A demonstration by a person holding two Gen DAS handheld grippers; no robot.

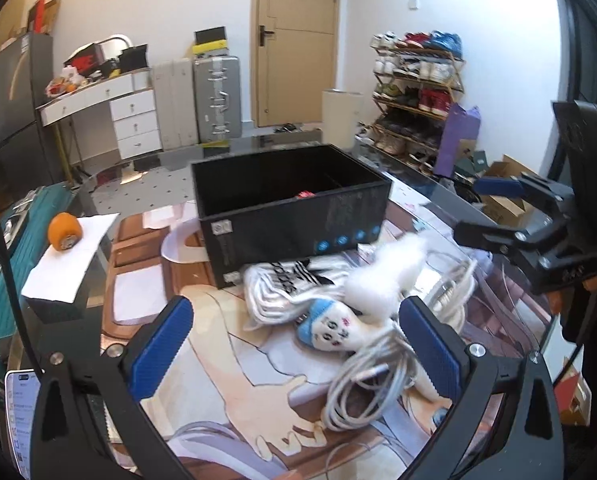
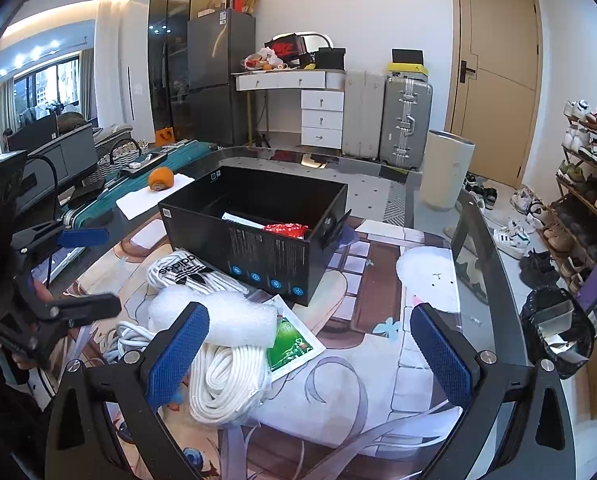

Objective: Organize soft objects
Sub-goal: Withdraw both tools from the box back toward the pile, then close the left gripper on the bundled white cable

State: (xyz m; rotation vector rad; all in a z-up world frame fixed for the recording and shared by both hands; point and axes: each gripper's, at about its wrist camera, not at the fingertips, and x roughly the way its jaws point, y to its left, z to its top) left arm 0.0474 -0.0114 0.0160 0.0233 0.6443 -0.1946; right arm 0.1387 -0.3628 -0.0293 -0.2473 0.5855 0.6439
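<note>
Oranges aside, one orange fruit (image 1: 64, 231) sits on white paper at the counter's (image 2: 430, 280) left edge. Next, the open black box (image 2: 258, 232) holds a red packet (image 2: 285, 229) and a white sheet. Against its near wall lie white Adidas socks (image 2: 180, 270), with a blue-capped doll (image 1: 330, 326) with a drawn face, foam wrap (image 2: 218, 316) and coiled white cable (image 2: 226, 380) piled in front. Left tongs (image 1: 298, 350) gape wide over the doll, empty. Right tongs (image 2: 310, 356) gape wide above the cable, empty.
</note>
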